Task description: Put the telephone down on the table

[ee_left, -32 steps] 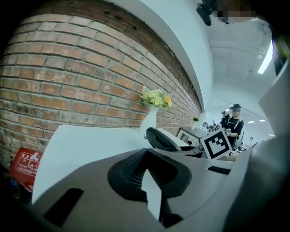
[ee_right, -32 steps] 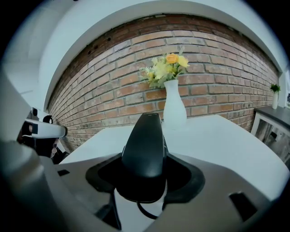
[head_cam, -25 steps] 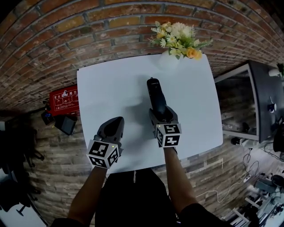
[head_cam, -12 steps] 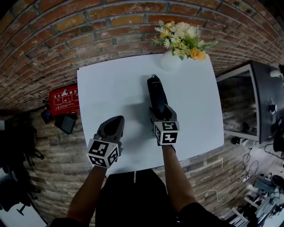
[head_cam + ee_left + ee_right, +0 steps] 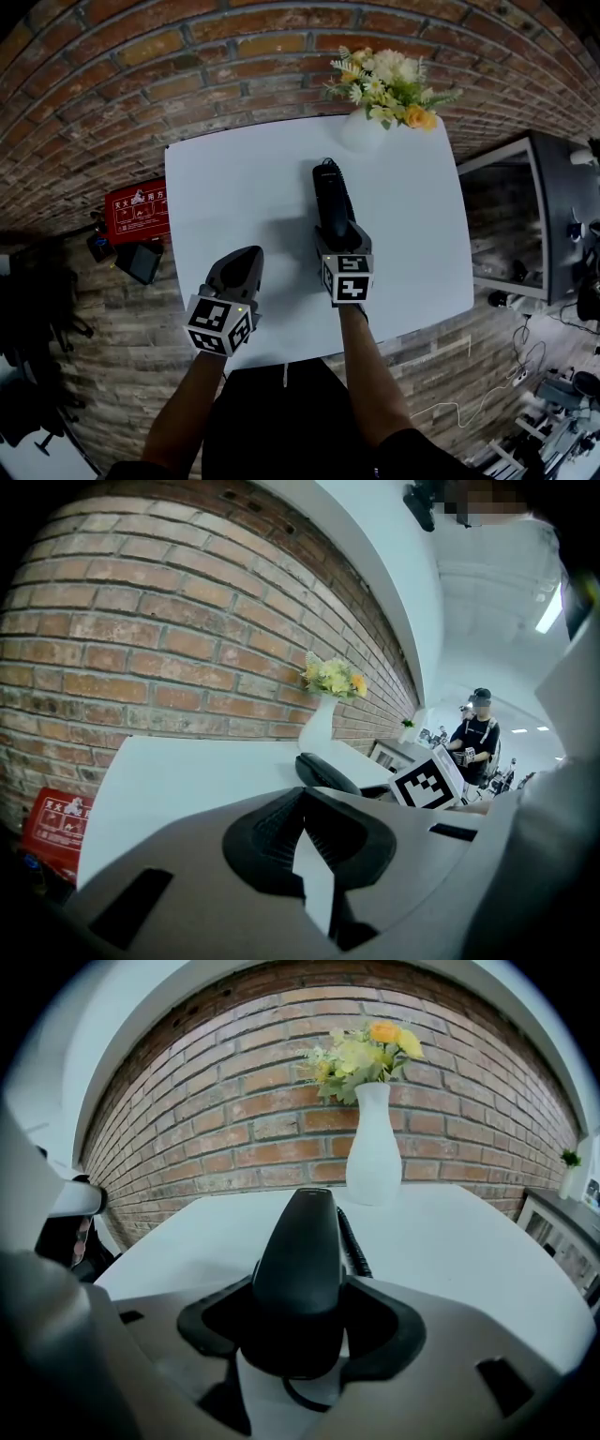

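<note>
A black telephone handset (image 5: 330,199) lies lengthwise over the middle of the white table (image 5: 234,178), pointing at the far wall. My right gripper (image 5: 340,241) is shut on its near end, and the pads (image 5: 380,1321) press on both of its sides (image 5: 302,1260). Its coiled cord (image 5: 352,1237) runs along the right side. I cannot tell whether the handset touches the tabletop. My left gripper (image 5: 246,257) is shut and holds nothing, low over the near left of the table (image 5: 187,771). From that gripper (image 5: 302,801) the handset (image 5: 323,772) shows to the right.
A white vase (image 5: 361,131) of yellow and white flowers (image 5: 384,80) stands at the table's far edge against the brick wall. A red box (image 5: 139,211) sits on the floor at the left. A dark cabinet (image 5: 525,216) stands at the right. A person (image 5: 476,738) stands far off.
The right gripper with the handset has shifted slightly left. The left gripper has not moved.
</note>
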`<state>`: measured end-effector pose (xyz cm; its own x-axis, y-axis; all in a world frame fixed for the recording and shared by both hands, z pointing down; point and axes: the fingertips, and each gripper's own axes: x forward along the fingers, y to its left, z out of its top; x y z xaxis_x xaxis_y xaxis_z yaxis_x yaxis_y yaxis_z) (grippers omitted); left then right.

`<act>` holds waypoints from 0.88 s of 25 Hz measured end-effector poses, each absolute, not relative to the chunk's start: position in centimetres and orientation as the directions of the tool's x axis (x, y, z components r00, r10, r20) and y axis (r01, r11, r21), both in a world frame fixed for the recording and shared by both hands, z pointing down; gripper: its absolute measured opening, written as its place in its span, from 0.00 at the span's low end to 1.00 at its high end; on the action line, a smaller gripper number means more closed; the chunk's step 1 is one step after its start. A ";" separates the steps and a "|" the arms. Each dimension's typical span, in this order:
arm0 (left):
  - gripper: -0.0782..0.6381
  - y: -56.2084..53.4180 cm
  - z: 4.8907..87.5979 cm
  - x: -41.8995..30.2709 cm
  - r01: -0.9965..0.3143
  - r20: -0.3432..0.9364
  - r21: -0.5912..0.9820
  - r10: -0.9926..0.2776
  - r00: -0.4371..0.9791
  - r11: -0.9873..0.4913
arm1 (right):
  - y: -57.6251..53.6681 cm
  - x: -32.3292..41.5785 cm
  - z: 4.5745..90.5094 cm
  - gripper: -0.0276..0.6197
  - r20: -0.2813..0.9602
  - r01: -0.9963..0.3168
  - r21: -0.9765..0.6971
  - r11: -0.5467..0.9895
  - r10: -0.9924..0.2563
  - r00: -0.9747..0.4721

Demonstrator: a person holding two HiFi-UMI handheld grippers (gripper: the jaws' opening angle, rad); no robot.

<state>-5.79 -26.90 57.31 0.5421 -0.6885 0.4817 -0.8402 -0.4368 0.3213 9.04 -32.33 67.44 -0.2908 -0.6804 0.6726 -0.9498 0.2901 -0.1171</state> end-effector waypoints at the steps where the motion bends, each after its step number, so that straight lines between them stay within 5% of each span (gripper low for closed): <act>1: 0.13 -26.9 57.3 -5.8 -0.840 0.482 0.321 -0.688 0.542 -0.437 | -32.3 9.0 67.5 0.48 0.676 -0.950 -0.108 0.294 -0.679 -0.287; 22: 0.13 -24.4 55.9 -7.4 -0.870 0.482 0.288 -0.725 0.493 -0.401 | -31.9 9.0 68.4 0.52 0.722 -0.931 0.010 0.364 -0.647 -0.245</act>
